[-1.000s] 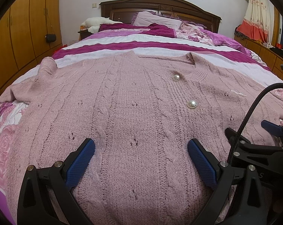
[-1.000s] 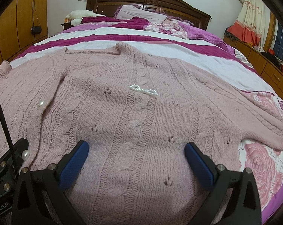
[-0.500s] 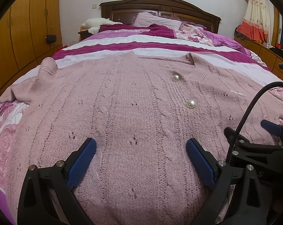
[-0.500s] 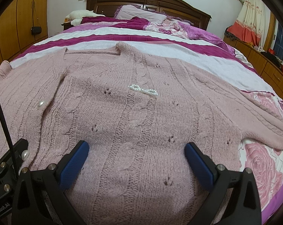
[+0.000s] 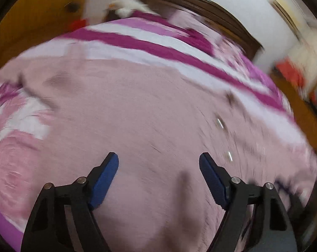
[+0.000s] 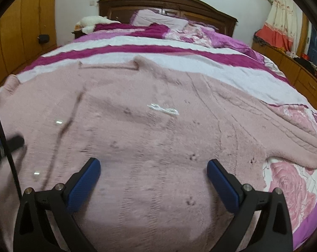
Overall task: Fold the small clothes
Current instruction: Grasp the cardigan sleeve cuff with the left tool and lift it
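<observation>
A pink cable-knit cardigan (image 6: 150, 130) with pearl buttons and a pearl bow (image 6: 163, 108) lies spread flat, front up, on the bed. It also fills the blurred left wrist view (image 5: 141, 115). My left gripper (image 5: 158, 174) is open and empty above the cardigan's lower left part. My right gripper (image 6: 153, 179) is open and empty above the lower right part, near the hem. The left gripper's fingertip (image 6: 13, 142) shows blurred at the left edge of the right wrist view.
The bed has a purple and white striped blanket (image 6: 158, 50) and a rose-print sheet (image 6: 291, 180). A dark wooden headboard (image 6: 167, 2) and pillows stand at the far end. Wooden wardrobes (image 6: 21, 27) line the left; a low cabinet (image 6: 301, 71) runs along the right.
The left gripper has swung fast to the left and tilted, so its view is motion-blurred. Its jaws have narrowed somewhat. The right gripper has barely moved.
</observation>
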`<state>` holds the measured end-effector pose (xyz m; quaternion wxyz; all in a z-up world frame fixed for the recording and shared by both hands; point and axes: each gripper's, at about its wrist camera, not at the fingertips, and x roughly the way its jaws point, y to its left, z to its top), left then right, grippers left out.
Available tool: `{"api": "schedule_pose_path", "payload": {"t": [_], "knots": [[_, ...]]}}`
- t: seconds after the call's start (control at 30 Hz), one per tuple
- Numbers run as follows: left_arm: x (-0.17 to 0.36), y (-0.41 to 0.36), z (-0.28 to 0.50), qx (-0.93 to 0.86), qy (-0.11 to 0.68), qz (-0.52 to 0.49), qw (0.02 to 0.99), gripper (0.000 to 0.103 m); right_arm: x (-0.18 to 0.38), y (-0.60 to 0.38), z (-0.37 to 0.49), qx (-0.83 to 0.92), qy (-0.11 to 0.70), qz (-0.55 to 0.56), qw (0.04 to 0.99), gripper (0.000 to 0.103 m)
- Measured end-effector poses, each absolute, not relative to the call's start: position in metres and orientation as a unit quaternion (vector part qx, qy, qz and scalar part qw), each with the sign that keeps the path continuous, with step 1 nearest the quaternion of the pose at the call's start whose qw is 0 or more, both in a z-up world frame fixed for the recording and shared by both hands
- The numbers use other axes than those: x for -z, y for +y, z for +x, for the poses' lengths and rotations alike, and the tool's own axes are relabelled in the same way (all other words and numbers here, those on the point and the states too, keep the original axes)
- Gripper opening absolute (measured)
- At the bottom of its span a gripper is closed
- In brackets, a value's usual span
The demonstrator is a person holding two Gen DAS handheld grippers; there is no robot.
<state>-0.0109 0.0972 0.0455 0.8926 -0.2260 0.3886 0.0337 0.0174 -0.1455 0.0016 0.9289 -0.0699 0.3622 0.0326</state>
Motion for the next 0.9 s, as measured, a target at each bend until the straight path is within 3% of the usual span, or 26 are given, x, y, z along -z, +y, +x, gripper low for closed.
{"api": "schedule_pose_path", "payload": {"t": [0.2,0.43,0.7,0.83,0.9], "knots": [[-0.072,0.251,-0.02,-0.157,0.341,-0.367,0.851,0.059,-0.014,-0.095,0.002,-0.079,0.332,-0.111,0.934,0.103],[-0.072,0.392,-0.024,-0.27,0.286,-0.392,0.832,0.059,0.007,-0.043,0.016,-0.107,0.351,-0.183,0.912,0.103],[0.002,0.481,-0.004,-0.33,0.327,-0.425,0.777,0.06,0.018,-0.05,0.025,-0.122,0.381,-0.143,0.905,0.103],[0.003,0.481,0.017,-0.353,0.313,-0.383,0.794,0.062,0.023,-0.045,0.026,-0.121,0.377,-0.148,0.906,0.103],[0.006,0.486,0.019,-0.361,0.312,-0.382,0.792,0.043,0.025,-0.048,0.03,-0.13,0.377,-0.138,0.907,0.103]]}}
